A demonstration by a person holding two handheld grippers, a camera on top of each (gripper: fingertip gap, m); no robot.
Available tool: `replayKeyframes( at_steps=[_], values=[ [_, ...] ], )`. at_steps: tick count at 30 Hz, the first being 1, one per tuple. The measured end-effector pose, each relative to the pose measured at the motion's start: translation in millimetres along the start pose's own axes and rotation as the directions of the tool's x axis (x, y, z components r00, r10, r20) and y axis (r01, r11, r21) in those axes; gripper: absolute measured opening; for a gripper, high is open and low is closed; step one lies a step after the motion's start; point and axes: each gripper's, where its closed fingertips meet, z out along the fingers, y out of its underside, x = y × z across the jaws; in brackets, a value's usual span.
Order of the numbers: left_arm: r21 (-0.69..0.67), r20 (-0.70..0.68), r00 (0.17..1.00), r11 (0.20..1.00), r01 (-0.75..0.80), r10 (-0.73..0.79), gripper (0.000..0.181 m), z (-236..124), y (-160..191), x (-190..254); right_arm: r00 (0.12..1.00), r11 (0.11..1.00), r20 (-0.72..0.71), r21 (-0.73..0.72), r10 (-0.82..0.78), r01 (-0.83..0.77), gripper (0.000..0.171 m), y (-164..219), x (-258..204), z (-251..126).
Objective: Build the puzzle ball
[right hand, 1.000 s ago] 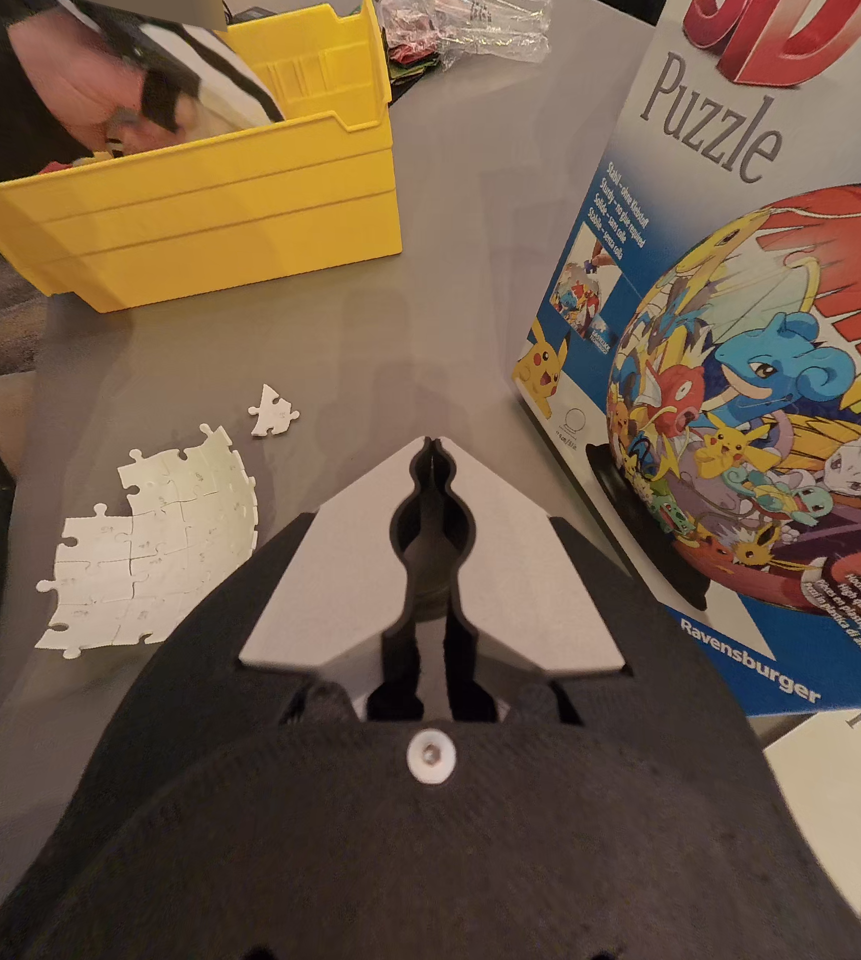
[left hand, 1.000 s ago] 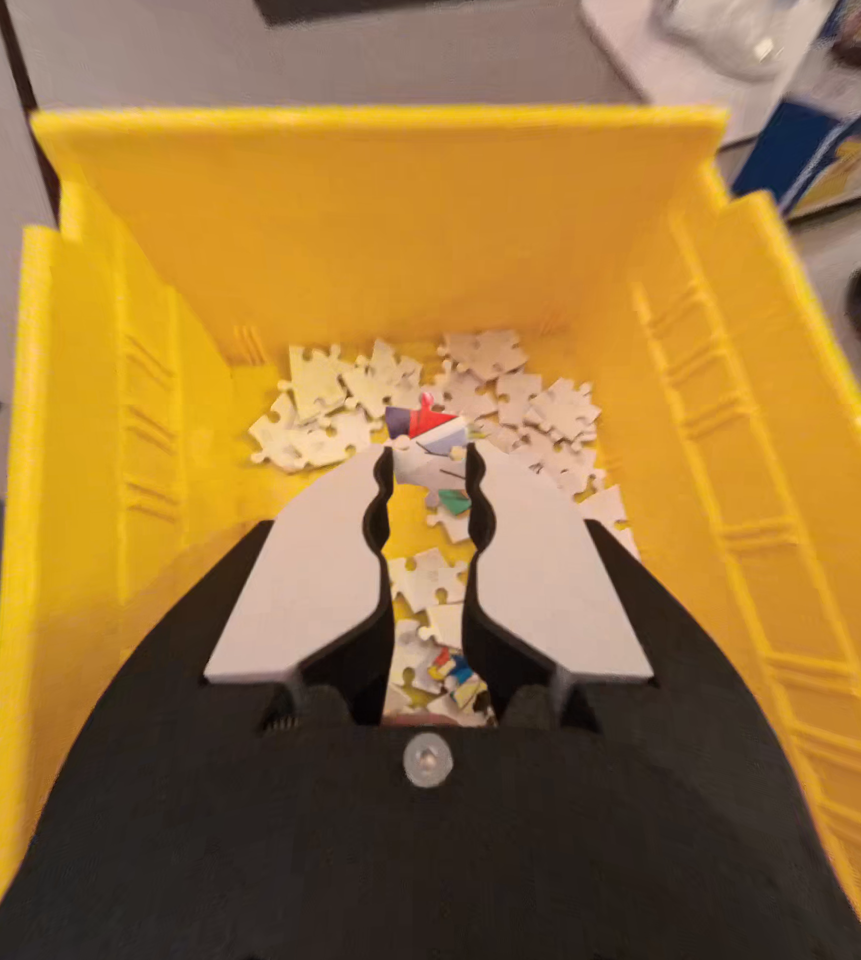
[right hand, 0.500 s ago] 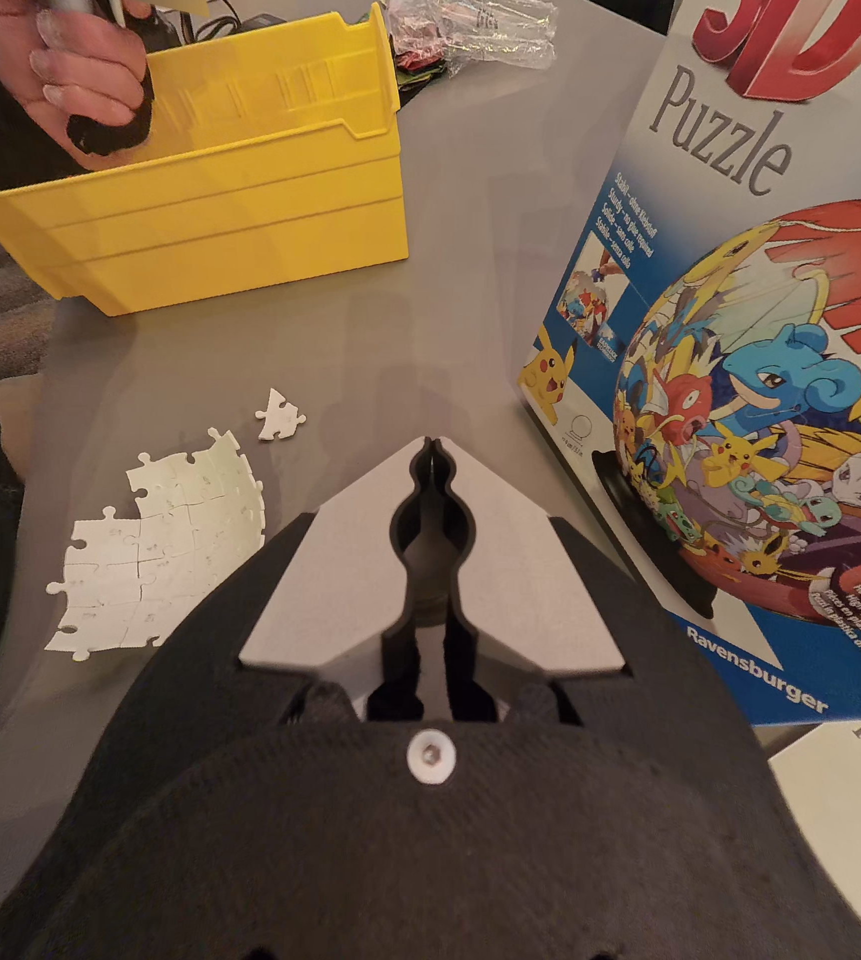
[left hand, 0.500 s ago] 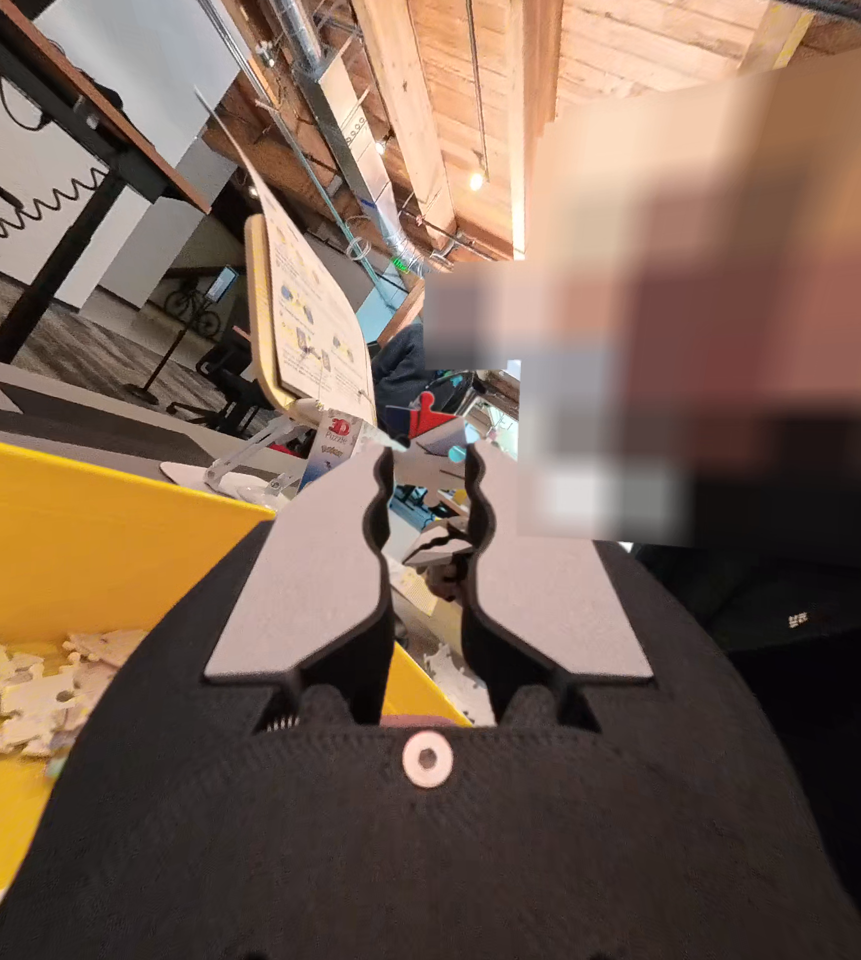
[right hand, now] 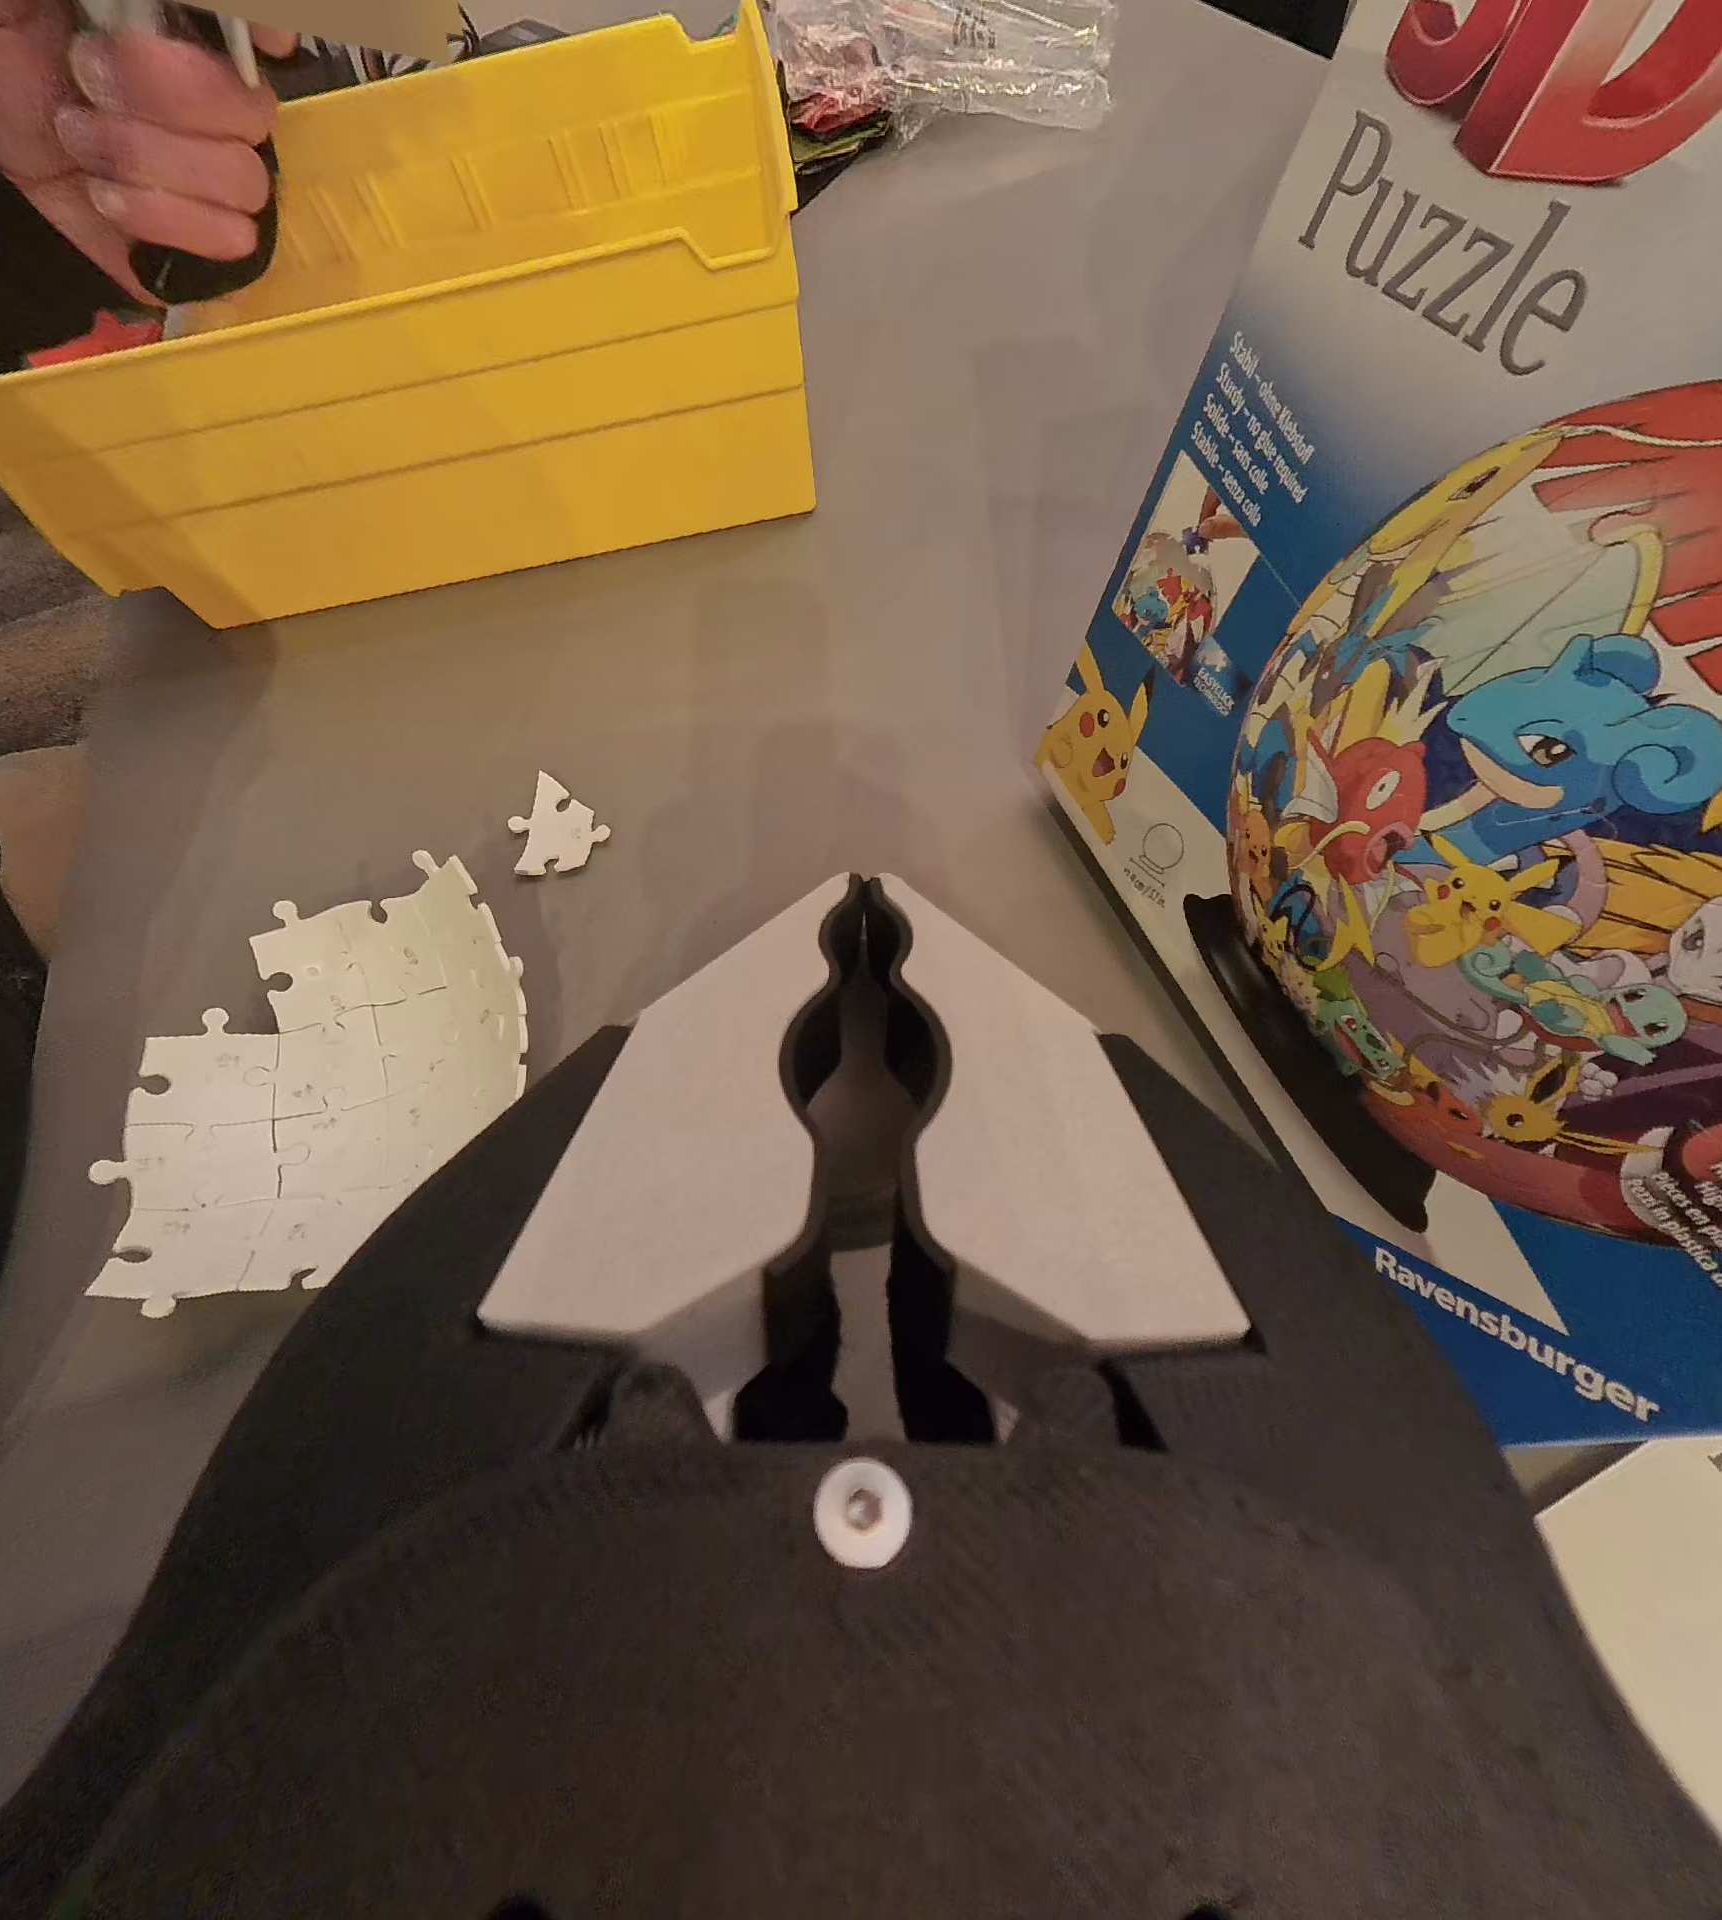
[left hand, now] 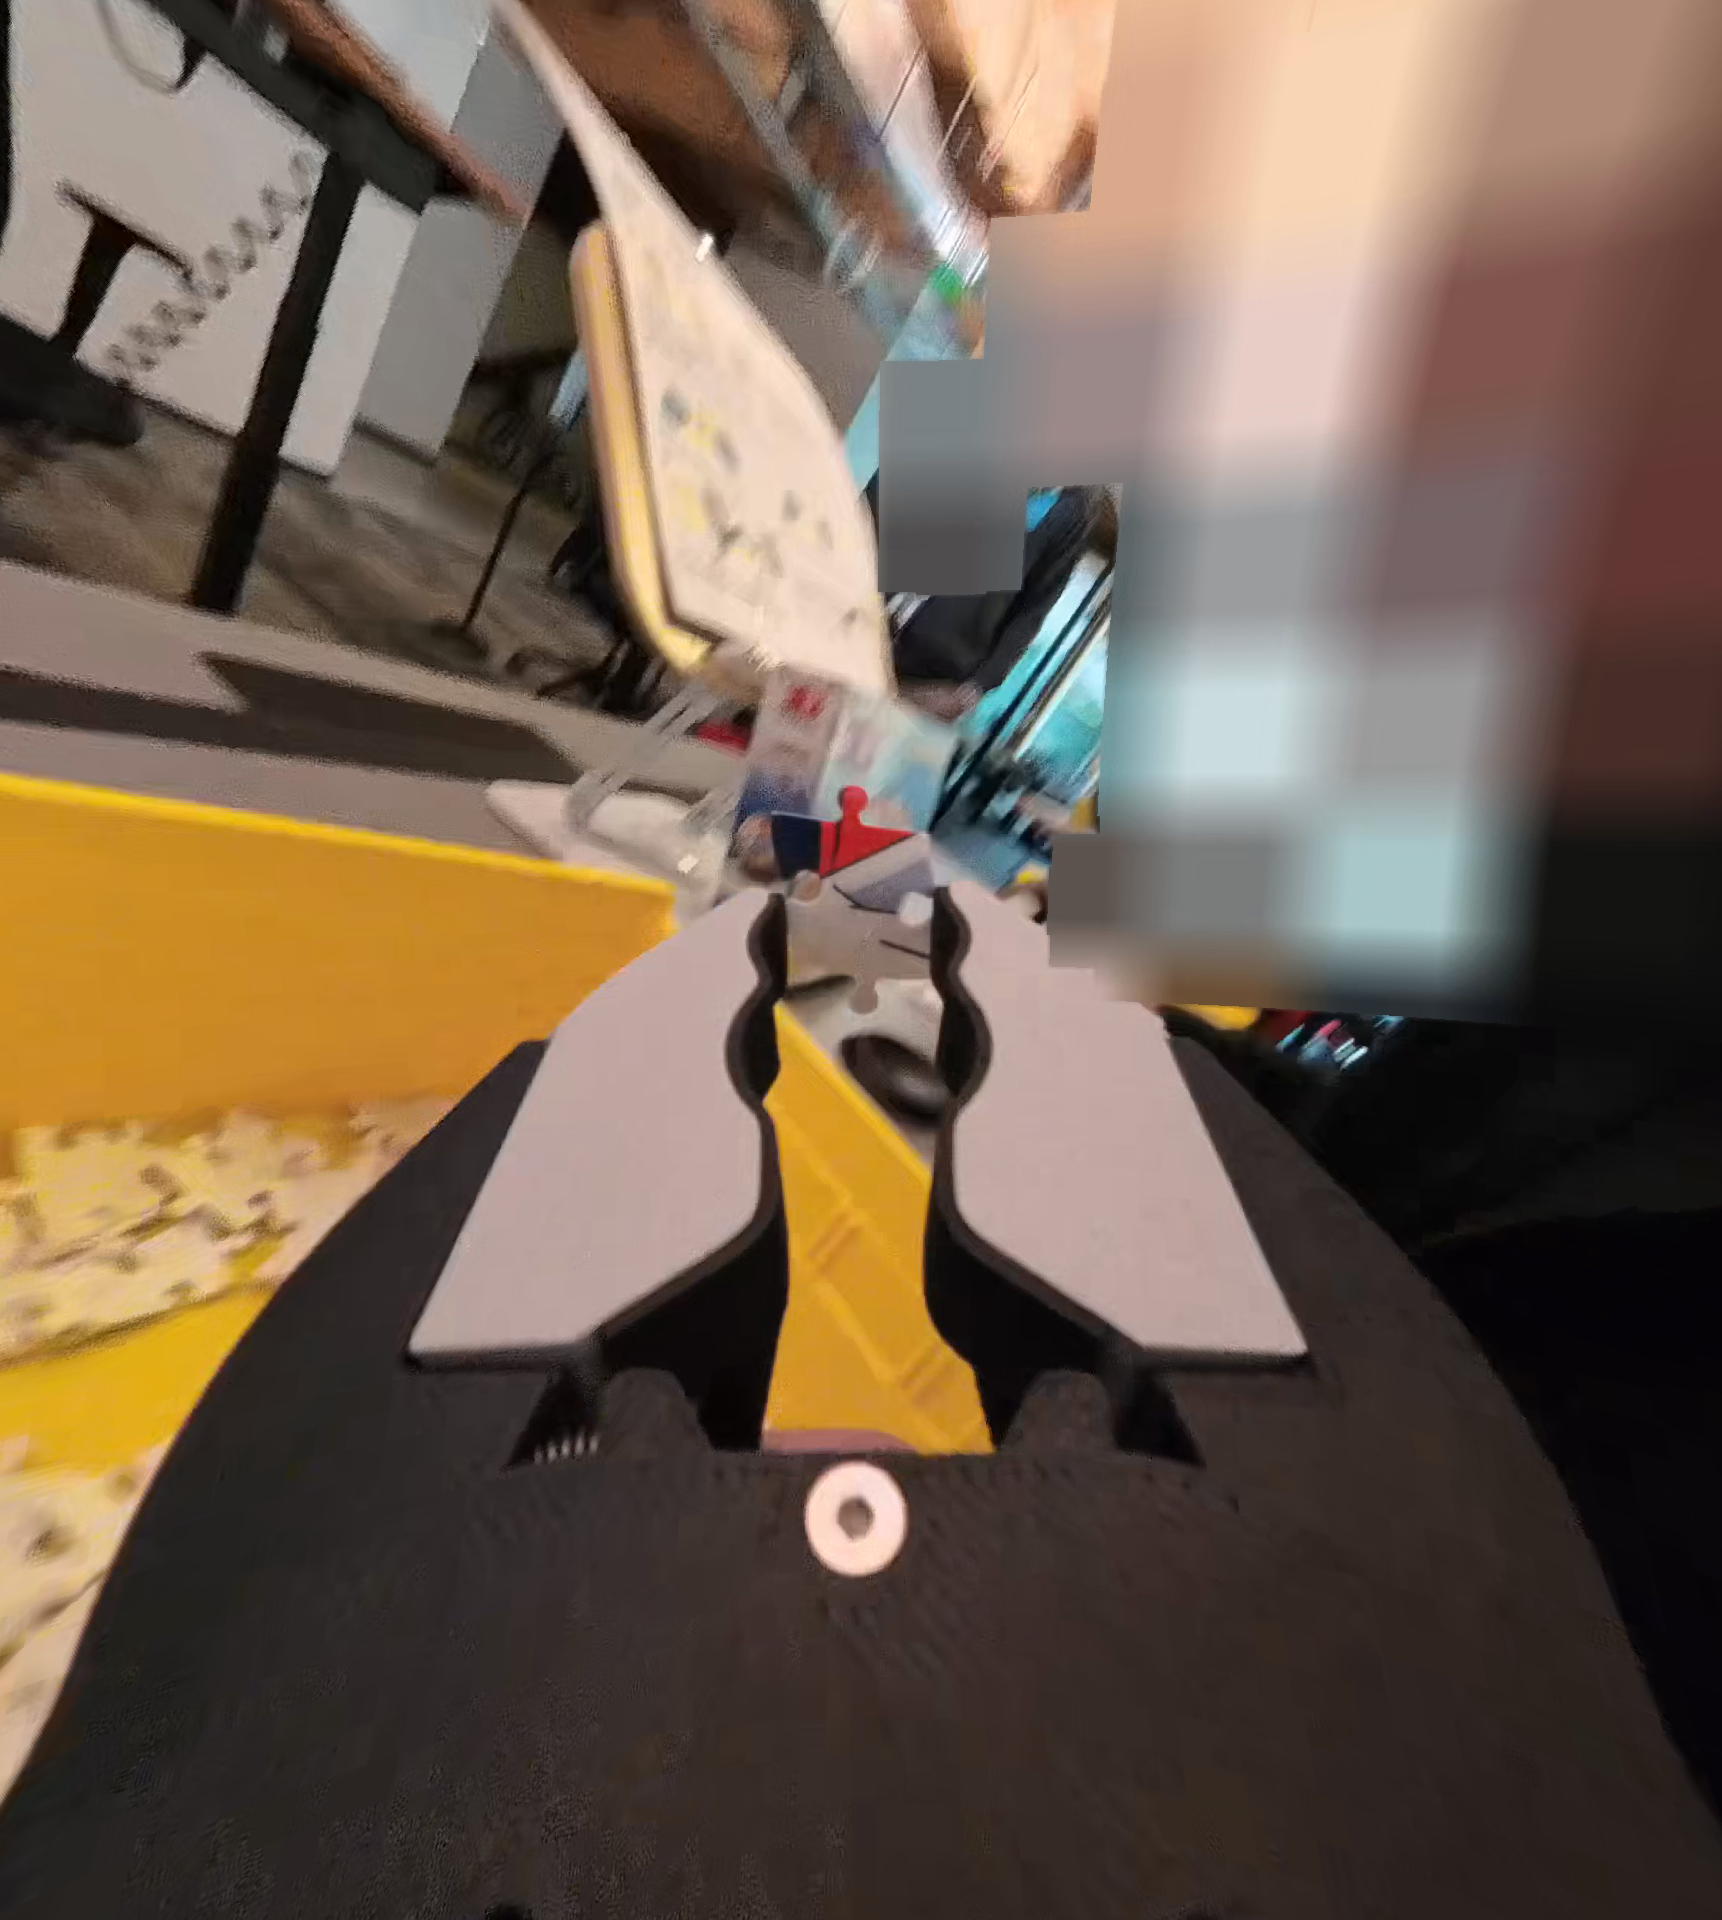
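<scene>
Left claw: raised above the yellow plastic bin, pinching a red, blue and white puzzle piece by its lower edge between the tips; the view is blurred.
Loose pieces: pale puzzle pieces lie face down on the bin floor, below and to the left of the left claw.
Right claw: tips pressed together with nothing between them, held above the grey surface.
Assembled section: a curved patch of joined white puzzle pieces rests face down on the surface, just left of the right claw.
Single piece: one white puzzle piece lies on its own, ahead and left of the right claw's tips, near the patch but apart from it.
Bin from the right: ahead and to the left; a person's hand grips a black handle over its far left corner.
Puzzle box: colourful cardboard box with a ball picture, close on the right of the right claw.
Plastic bag: clear and crumpled, far ahead beyond the bin.
</scene>
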Motion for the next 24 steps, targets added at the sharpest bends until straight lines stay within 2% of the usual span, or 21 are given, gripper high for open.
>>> replayKeyframes(
  at_steps=[1, 3, 5, 9, 11, 12, 14, 16, 17, 19, 21, 24],
  values=[
    [-0.122, 0.089, 0.993, 0.990, -0.065, 0.076, 0.026, 1.2, 13.9, -9.2, 1.000, 1.000, 0.001, -0.001, 0.001, -0.001, 0.000, 0.3, 0.0, 0.1],
    [-0.385, 0.254, 0.939, 0.915, -0.122, 0.232, 0.026, -4.0, 42.3, -34.3, 1.000, 1.000, 0.001, -0.006, 0.002, -0.002, 0.000, 2.0, 0.3, 1.1],
    [-0.601, 0.347, 0.848, 0.789, -0.128, 0.402, 0.026, -17.1, 65.3, -59.9, 1.000, 1.000, 0.003, -0.008, 0.003, -0.003, 0.000, 2.9, 0.1, 2.2],
    [-0.797, 0.369, 0.765, 0.603, -0.031, 0.527, 0.027, -34.2, 99.2, -84.5, 1.000, 1.000, 0.004, -0.020, -0.002, 0.002, 0.000, 4.7, -0.8, 4.2],
    [-0.837, 0.427, 0.719, 0.540, 0.086, 0.548, 0.027, -49.2, 111.2, -99.6, 1.000, 1.000, 0.001, -0.022, -0.004, 0.004, 0.000, 4.5, -0.8, 4.3],
    [-0.837, 0.439, 0.710, 0.538, 0.101, 0.550, 0.029, -49.4, 113.5, -103.2, 1.000, 1.000, 0.000, -0.024, -0.005, 0.005, 0.000, 4.7, -0.7, 4.4],
    [-0.824, 0.436, 0.710, 0.562, 0.069, 0.553, 0.037, -38.8, 113.3, -103.9, 1.000, 1.000, -0.001, -0.030, -0.008, 0.008, 0.000, 6.0, -0.4, 4.7],
    [-0.859, 0.396, 0.673, 0.512, 0.029, 0.625, 0.047, -35.1, 110.7, -108.8, 1.000, 0.999, -0.004, -0.032, -0.008, 0.008, 0.000, 6.4, 0.1, 5.0],
    [-0.859, 0.376, 0.676, 0.512, -0.003, 0.634, 0.048, -27.1, 109.3, -108.4, 1.000, 0.999, -0.004, -0.032, -0.009, 0.009, 0.000, 6.6, 0.2, 5.5],
    [-0.842, 0.341, 0.750, 0.539, -0.025, 0.567, 0.050, -2.7, 118.2, -100.8, 1.000, 0.999, -0.001, -0.040, -0.010, 0.010, 0.000, 8.2, -0.6, 7.3],
    [-0.871, 0.309, 0.730, 0.489, -0.039, 0.609, 0.052, 7.2, 124.6, -108.9, 1.000, 0.999, 0.003, -0.046, -0.009, 0.010, 0.000, 9.9, -1.7, 9.4],
    [-0.914, 0.288, 0.697, 0.406, -0.005, 0.657, 0.049, 3.9, 132.4, -127.6, 1.000, 0.999, 0.005, -0.051, -0.013, 0.014, 0.000, 10.3, -2.6, 10.3]
  ],
)
